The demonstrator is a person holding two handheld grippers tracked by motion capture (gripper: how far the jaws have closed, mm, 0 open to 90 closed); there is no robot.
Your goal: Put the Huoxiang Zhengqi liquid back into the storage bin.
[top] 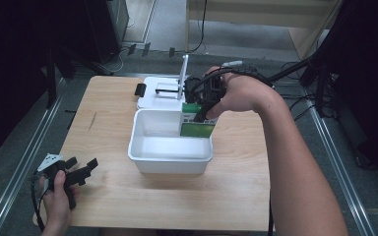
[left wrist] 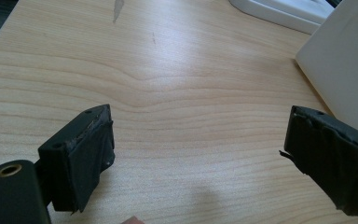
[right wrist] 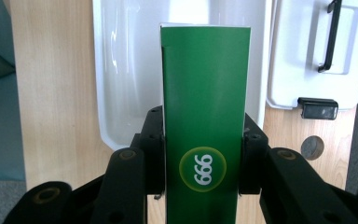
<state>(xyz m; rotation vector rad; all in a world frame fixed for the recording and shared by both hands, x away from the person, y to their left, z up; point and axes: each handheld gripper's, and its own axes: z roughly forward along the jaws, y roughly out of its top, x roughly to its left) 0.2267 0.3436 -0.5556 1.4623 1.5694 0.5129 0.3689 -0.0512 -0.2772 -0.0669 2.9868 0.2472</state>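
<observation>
Now right tool [right wrist: 200, 158] pinching a green box [right wrist: 206, 98] over the white bin [top: 147, 147], left tool [left wrist: 196, 158] spread wide, hovering low above the desk [left wrist: 177, 84].

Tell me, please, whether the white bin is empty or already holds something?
Empty: the white bin's floor looks bare, and the green box, clamped in the right claw, hangs at its rim.

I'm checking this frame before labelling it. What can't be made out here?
- Green box: lower end cut off by the right gripper view's bottom edge; in the high view, the hand hides its top.
- White tub: floor under the box, hidden.
- Lid: latch detail too small.
</observation>
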